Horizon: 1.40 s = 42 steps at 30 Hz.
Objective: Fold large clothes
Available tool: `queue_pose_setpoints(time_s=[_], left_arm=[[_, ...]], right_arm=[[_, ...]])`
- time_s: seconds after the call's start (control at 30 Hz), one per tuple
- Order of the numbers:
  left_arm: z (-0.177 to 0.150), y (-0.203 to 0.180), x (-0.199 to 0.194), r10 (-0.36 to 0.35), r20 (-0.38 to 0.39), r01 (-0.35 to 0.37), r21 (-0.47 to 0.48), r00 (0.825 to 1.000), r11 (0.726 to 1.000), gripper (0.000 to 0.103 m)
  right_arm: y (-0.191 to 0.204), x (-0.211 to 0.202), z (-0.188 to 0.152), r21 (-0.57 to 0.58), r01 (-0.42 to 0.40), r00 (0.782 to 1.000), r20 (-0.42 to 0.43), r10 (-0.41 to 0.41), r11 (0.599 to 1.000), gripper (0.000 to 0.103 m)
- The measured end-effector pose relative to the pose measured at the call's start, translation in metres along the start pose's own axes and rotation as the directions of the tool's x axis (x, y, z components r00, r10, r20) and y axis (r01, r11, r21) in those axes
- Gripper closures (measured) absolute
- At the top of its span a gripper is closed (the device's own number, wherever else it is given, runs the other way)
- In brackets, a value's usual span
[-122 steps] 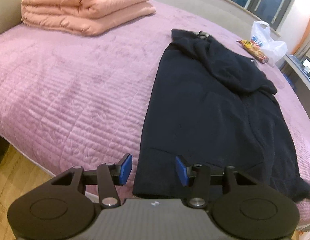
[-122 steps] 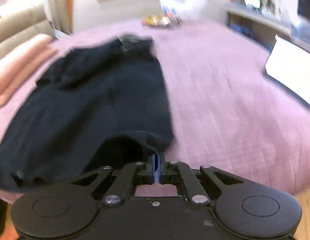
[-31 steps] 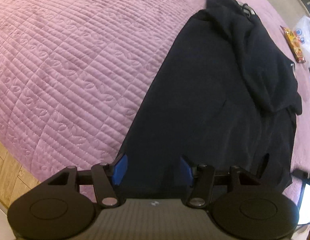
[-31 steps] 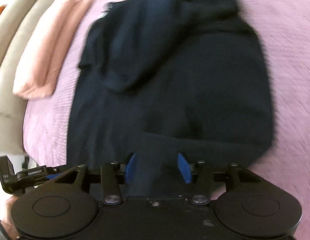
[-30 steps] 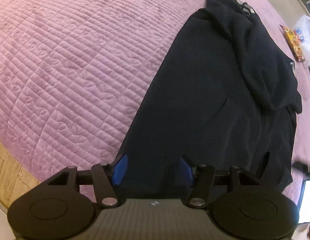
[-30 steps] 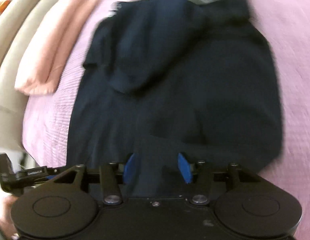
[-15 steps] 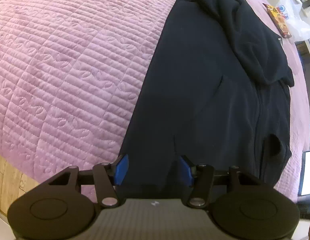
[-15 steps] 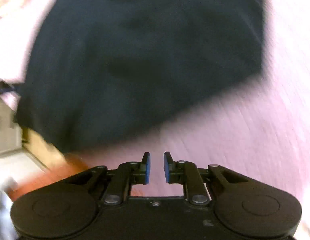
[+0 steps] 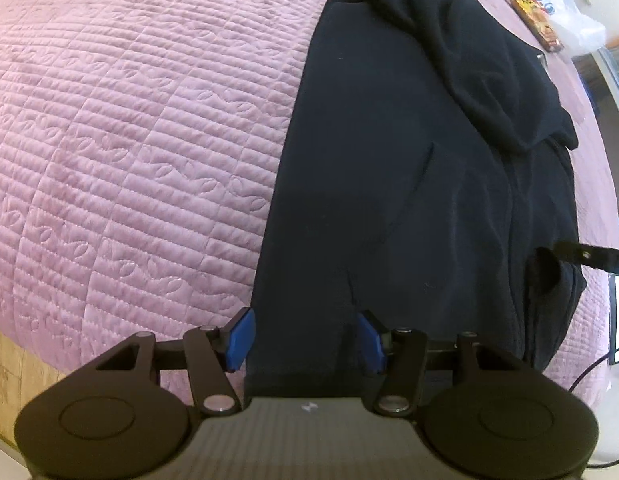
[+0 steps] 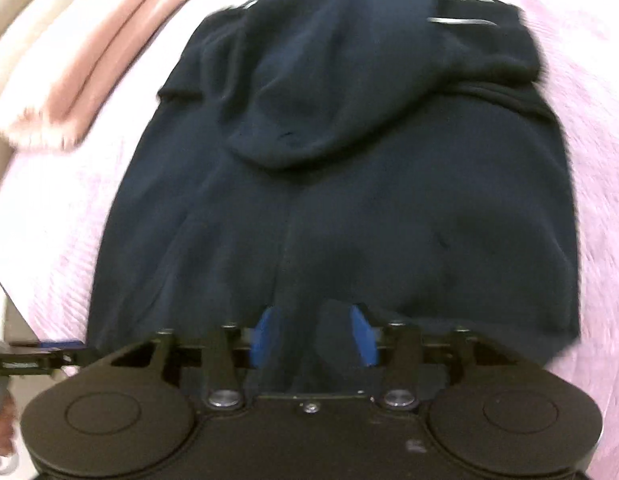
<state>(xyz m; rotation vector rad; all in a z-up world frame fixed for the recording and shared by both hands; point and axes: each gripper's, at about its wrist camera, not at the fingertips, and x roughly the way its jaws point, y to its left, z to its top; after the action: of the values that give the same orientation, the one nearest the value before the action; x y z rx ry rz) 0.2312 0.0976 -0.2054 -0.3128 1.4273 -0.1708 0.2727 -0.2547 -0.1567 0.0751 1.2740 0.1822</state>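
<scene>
We hold our left gripper (image 9: 305, 340) and right gripper (image 10: 314, 336), just reopened, both spread wide over the dark garment's (image 9: 409, 184) hem, gripping nothing.

Both wrist cams look steeply down, close, sharing the dark garment (image 9: 409, 184).

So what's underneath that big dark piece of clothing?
The dark garment lies spread on a quilted pink bedspread, which shows on either side of it. A sleeve is folded across its top. Whatever sits directly beneath the fabric is covered, so I cannot tell.
</scene>
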Motion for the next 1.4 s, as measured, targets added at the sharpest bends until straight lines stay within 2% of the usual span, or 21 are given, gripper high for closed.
queue_pose_setpoints(time_s=[0.1, 0.17, 0.2, 0.23, 0.27, 0.4, 0.5, 0.53, 0.6, 0.67, 0.7, 0.73, 0.8, 0.87, 1.03, 1.17, 1.27, 1.3, 1.33, 1.37, 1.4], left_arm=[[0.0, 0.003, 0.001, -0.018, 0.003, 0.018, -0.021, 1.0, 1.0, 0.045], [0.0, 0.005, 0.003, -0.028, 0.002, 0.028, -0.032, 1.0, 0.999, 0.045], [-0.001, 0.005, 0.003, -0.026, 0.001, 0.026, -0.031, 1.0, 0.999, 0.045], [0.0, 0.004, 0.003, -0.023, 0.003, 0.023, -0.027, 1.0, 0.999, 0.045], [0.001, 0.003, 0.003, -0.023, 0.007, 0.023, -0.023, 1.0, 0.999, 0.045], [0.005, 0.004, 0.004, -0.03, 0.012, 0.031, -0.019, 0.999, 0.999, 0.046], [0.003, 0.006, 0.003, -0.037, 0.002, 0.037, -0.017, 0.999, 0.999, 0.046], [0.001, 0.007, 0.004, -0.037, -0.007, 0.037, -0.014, 0.999, 0.999, 0.046], [-0.002, 0.008, 0.005, -0.033, -0.021, 0.033, -0.004, 0.999, 0.999, 0.046], [-0.006, 0.008, 0.005, -0.038, -0.035, 0.038, 0.004, 0.999, 0.999, 0.046], [-0.008, 0.009, 0.004, -0.043, -0.039, 0.043, 0.006, 0.998, 0.999, 0.045], [-0.01, 0.01, 0.003, -0.046, -0.042, 0.046, 0.009, 0.998, 0.999, 0.045], [-0.014, 0.012, 0.001, -0.049, -0.056, 0.049, 0.006, 0.997, 0.999, 0.044], [-0.019, 0.016, -0.001, -0.054, -0.066, 0.053, -0.015, 0.996, 0.998, 0.044], [-0.026, 0.037, -0.004, -0.111, -0.087, 0.104, -0.084, 0.99, 0.991, 0.036], [-0.037, 0.047, 0.009, -0.182, -0.131, 0.166, -0.126, 0.975, 0.978, 0.034], [-0.043, 0.045, 0.021, -0.234, -0.151, 0.215, -0.132, 0.96, 0.968, 0.034], [-0.045, 0.043, 0.022, -0.233, -0.136, 0.217, -0.127, 0.963, 0.968, 0.035], [-0.047, 0.042, 0.023, -0.222, -0.127, 0.207, -0.118, 0.967, 0.971, 0.042], [-0.049, 0.039, 0.023, -0.205, -0.126, 0.193, -0.101, 0.971, 0.976, 0.061], [-0.05, 0.039, 0.023, -0.194, -0.127, 0.184, -0.086, 0.973, 0.979, 0.074]], right_arm=[[0.01, 0.01, 0.002, -0.126, 0.151, 0.988, -0.006, -0.153, 0.98, 0.03], [0.005, 0.022, 0.0, -0.152, 0.19, 0.979, -0.05, -0.2, 0.97, 0.034], [0.0, 0.029, 0.0, -0.153, 0.209, 0.972, -0.077, -0.223, 0.966, 0.061], [0.0, 0.034, -0.001, -0.149, 0.228, 0.965, -0.096, -0.244, 0.962, 0.097], [-0.005, 0.027, -0.007, -0.128, 0.24, 0.964, -0.084, -0.252, 0.962, 0.098], [-0.028, -0.034, -0.05, 0.025, 0.291, 0.955, -0.063, -0.289, 0.956, 0.098], [-0.052, -0.073, -0.11, 0.145, 0.354, 0.93, -0.158, -0.331, 0.924, 0.093], [-0.063, -0.079, -0.131, 0.195, 0.355, 0.925, -0.216, -0.313, 0.914, 0.086], [-0.084, -0.086, -0.163, 0.297, 0.33, 0.924, -0.296, -0.243, 0.896, 0.085], [-0.097, -0.092, -0.174, 0.38, 0.305, 0.932, -0.306, -0.193, 0.873, 0.081], [-0.1, -0.094, -0.173, 0.407, 0.272, 0.947, -0.274, -0.167, 0.872, 0.074], [-0.1, -0.092, -0.168, 0.42, 0.231, 0.961, -0.24, -0.138, 0.878, 0.052], [-0.099, -0.084, -0.154, 0.419, 0.164, 0.982, -0.155, -0.108, 0.893, 0.028], [-0.102, -0.074, -0.148, 0.4, 0.153, 0.987, -0.112, -0.117, 0.904, 0.028], [-0.122, -0.038, -0.165, 0.417, 0.168, 0.982, -0.149, -0.115, 0.893, 0.028], [-0.139, -0.022, -0.18, 0.484, 0.12, 0.985, -0.168, -0.043, 0.867, 0.028], [-0.134, -0.019, -0.183, 0.479, 0.112, 0.987, -0.153, -0.043, 0.871, 0.026], [-0.131, -0.019, -0.183, 0.467, 0.108, 0.987, -0.154, -0.039, 0.878, 0.028], [-0.127, -0.019, -0.184, 0.46, 0.094, 0.988, -0.153, -0.026, 0.883, 0.044], [-0.123, -0.019, -0.183, 0.453, 0.082, 0.988, -0.151, -0.014, 0.888, 0.053], [-0.123, -0.018, -0.181, 0.452, 0.071, 0.99, -0.142, -0.006, 0.889, 0.073]])
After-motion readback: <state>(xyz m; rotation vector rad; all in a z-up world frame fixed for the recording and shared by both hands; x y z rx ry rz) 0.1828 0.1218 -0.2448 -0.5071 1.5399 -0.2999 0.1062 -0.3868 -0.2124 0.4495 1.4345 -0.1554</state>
